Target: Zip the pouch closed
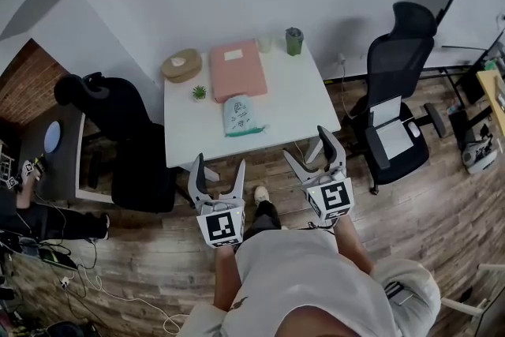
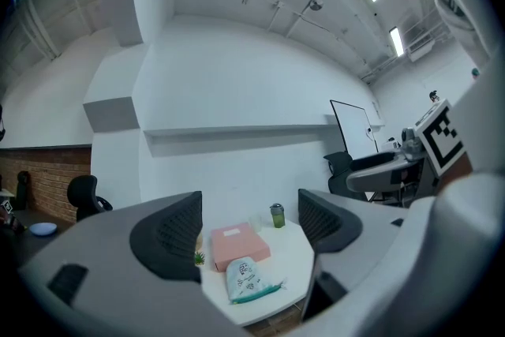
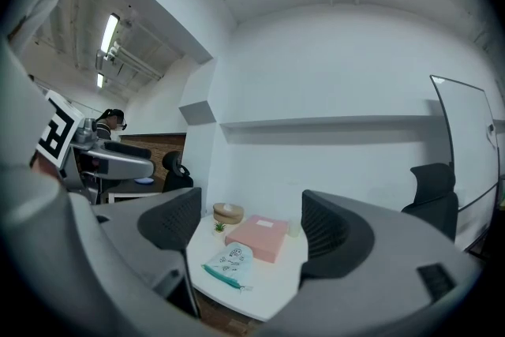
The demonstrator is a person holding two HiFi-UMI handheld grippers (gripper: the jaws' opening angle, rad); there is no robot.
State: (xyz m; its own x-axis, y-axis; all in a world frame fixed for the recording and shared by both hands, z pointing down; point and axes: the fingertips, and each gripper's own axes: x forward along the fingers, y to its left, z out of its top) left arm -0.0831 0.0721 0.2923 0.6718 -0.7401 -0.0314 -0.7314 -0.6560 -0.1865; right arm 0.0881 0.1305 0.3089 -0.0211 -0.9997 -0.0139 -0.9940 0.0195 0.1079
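Both grippers were held off the desk (image 1: 296,110), over the wood floor (image 1: 442,225) and close to the person's body. Left gripper (image 1: 219,162): fingers (image 2: 170,237) spread apart, nothing between them. Right gripper (image 1: 308,146): its fingers also released and wide, empty. In each gripper view the desk showed far off in the gap between the fingers.

The pouch (image 1: 238,116) lay flat near the front middle of the white desk, well apart from both grippers. Pale fabric with a small print, and a teal zip edge along its near side. Too small to say whether the zip was open or shut.

Just behind the pouch sat a pink box (image 1: 237,69), flat, with a white label on top; the two looked to be touching or nearly so. A small plant (image 1: 199,92) stood left of the pouch, beside the box's front corner. A round tan tissue holder (image 1: 181,65) sat at the back left of the desk. A green cup (image 1: 294,41) stood upright at the back right.

One black chair (image 1: 118,118) stood left of the desk, and another (image 1: 398,83) on its right.
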